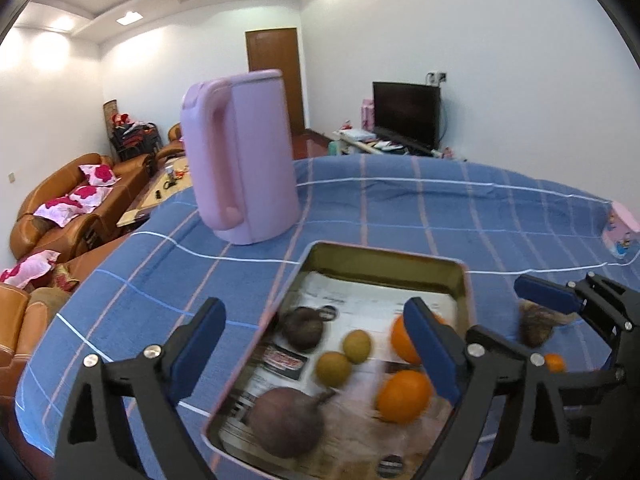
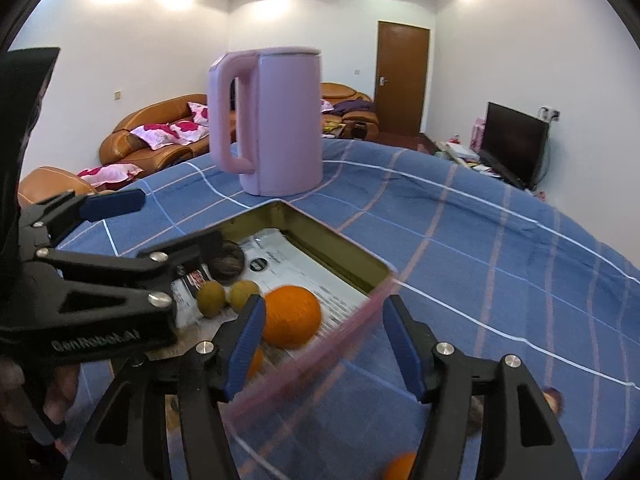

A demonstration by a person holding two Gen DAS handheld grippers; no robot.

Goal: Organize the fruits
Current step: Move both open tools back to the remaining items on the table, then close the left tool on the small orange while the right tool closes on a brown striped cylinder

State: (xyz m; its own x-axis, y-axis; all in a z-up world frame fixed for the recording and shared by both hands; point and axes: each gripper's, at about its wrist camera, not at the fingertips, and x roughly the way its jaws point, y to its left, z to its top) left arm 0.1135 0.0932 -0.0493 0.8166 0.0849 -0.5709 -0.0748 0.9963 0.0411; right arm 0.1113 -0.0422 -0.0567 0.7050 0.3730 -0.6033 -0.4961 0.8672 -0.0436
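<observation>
A metal tin tray with a pink rim sits on the blue checked cloth; it also shows in the right wrist view. In it lie two oranges, two small green fruits and two dark brown fruits. My left gripper is open and empty above the tray. My right gripper is open and empty over the tray's near rim, beside an orange. A brown fruit and a small orange lie on the cloth right of the tray, under the right gripper.
A tall pink kettle stands on the cloth behind the tray; it also shows in the right wrist view. A pink box lies at the far right table edge. Sofas, a TV and a door lie beyond.
</observation>
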